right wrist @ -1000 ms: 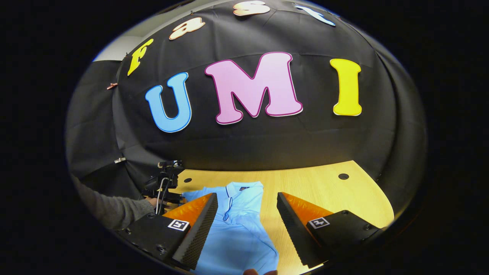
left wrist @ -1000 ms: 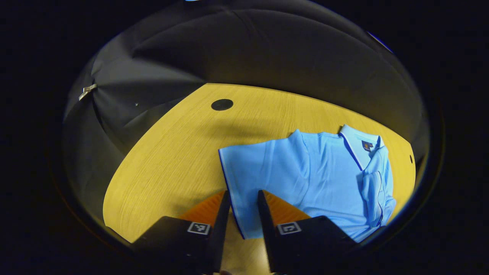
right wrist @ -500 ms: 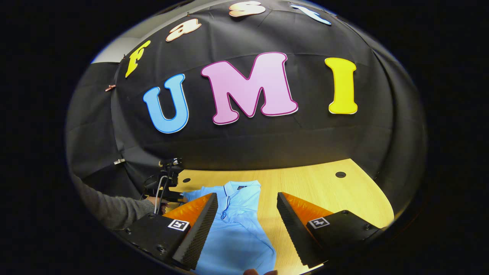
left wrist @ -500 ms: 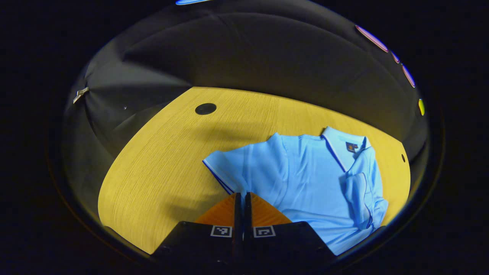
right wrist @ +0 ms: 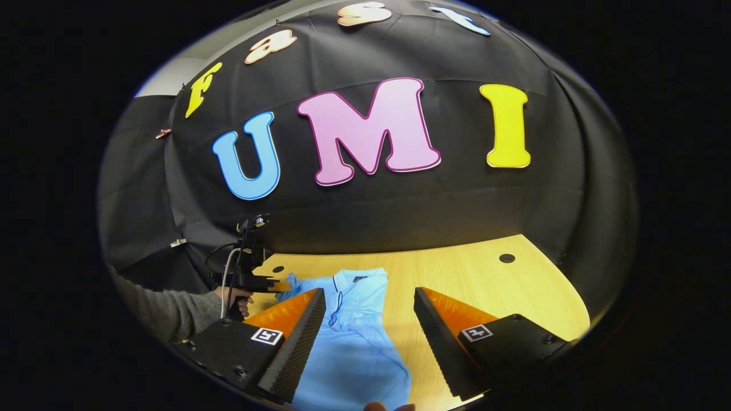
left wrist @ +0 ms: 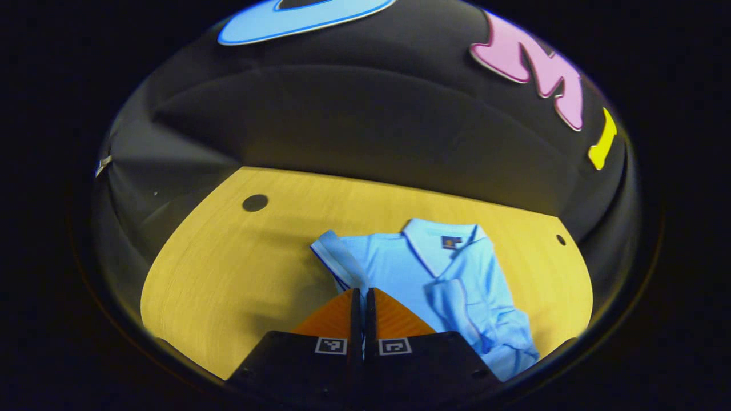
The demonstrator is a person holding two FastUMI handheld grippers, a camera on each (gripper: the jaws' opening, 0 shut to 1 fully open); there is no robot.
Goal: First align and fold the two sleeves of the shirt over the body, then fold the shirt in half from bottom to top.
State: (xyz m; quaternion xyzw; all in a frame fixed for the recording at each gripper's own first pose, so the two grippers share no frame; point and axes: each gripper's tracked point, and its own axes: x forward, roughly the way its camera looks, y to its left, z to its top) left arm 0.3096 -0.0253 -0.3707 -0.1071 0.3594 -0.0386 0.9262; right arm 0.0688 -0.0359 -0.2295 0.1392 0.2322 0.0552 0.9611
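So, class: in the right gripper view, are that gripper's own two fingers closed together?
No: the right gripper has its fingers spread wide apart, with the light blue polo shirt and wooden table showing between them.

One shirt, two grippers, one table, two table holes.
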